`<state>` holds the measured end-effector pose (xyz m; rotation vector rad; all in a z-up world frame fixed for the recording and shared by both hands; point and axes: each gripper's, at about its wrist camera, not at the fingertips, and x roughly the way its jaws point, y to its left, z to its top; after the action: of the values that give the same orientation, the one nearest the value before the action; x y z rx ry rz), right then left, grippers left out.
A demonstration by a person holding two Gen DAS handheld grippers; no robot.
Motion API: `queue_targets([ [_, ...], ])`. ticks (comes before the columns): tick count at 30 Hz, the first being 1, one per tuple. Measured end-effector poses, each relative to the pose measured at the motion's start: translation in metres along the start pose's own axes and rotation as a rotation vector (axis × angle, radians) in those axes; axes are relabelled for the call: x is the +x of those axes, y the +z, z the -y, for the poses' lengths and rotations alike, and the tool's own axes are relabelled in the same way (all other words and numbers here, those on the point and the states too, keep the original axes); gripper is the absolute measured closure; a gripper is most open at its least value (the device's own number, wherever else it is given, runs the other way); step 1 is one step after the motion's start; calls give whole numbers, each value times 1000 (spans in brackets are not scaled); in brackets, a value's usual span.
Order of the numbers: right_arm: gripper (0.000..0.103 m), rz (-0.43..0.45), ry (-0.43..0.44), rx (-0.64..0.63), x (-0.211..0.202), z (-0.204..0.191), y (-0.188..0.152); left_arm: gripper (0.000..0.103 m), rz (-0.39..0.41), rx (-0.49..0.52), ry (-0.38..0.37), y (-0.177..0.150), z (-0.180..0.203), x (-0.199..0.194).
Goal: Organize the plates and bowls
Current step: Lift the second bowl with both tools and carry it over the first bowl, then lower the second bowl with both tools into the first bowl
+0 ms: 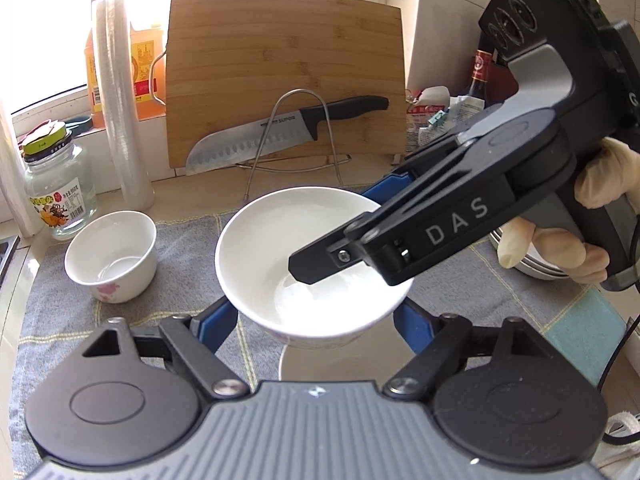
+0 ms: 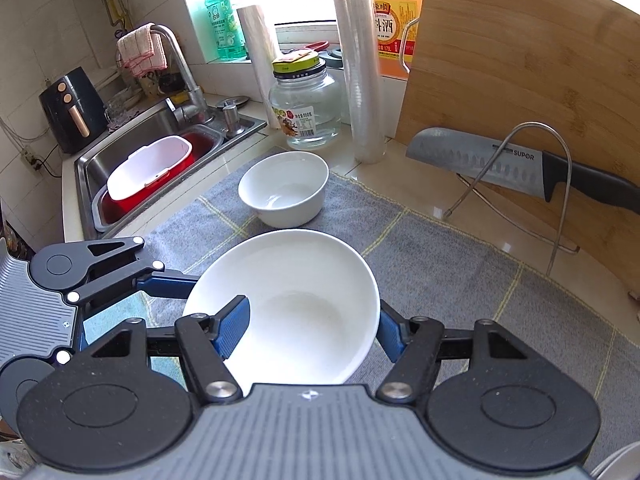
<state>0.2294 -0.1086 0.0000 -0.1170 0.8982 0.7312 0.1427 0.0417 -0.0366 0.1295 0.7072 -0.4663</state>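
Both tools, left tool [image 1: 316, 316] and right tool [image 2: 312, 328], clamp one bowl [image 2: 288, 304] above the grey-clothed tabletop [image 2: 460, 264]; sink [image 2: 132, 160] beyond-left of the right tool.

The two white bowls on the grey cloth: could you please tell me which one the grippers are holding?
The larger, wider bowl, nearest the cameras: both the left gripper and the right gripper clamp it. The smaller, deeper bowl sits untouched on the cloth nearer the sink.

- Large bowl [image 2: 304, 304] between the jaws: glossy white ceramic.
- Cloth [image 2: 460, 264] beneath it: matt grey weave.
- Cutting board [image 1: 284, 76] beyond the jaws: smooth wood.
- Knife [image 1: 256, 136]: dull metal blade, black plastic handle.
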Motion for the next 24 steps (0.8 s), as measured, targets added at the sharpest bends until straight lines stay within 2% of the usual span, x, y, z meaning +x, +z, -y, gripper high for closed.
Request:
queue_targets([
  [10, 31, -23, -5, 34, -7, -9, -25, 19, -27, 14, -25, -14, 15, -11],
  [24, 31, -69, 1, 87, -2, -13, -50, 19, -87, 50, -37, -31, 26, -7],
])
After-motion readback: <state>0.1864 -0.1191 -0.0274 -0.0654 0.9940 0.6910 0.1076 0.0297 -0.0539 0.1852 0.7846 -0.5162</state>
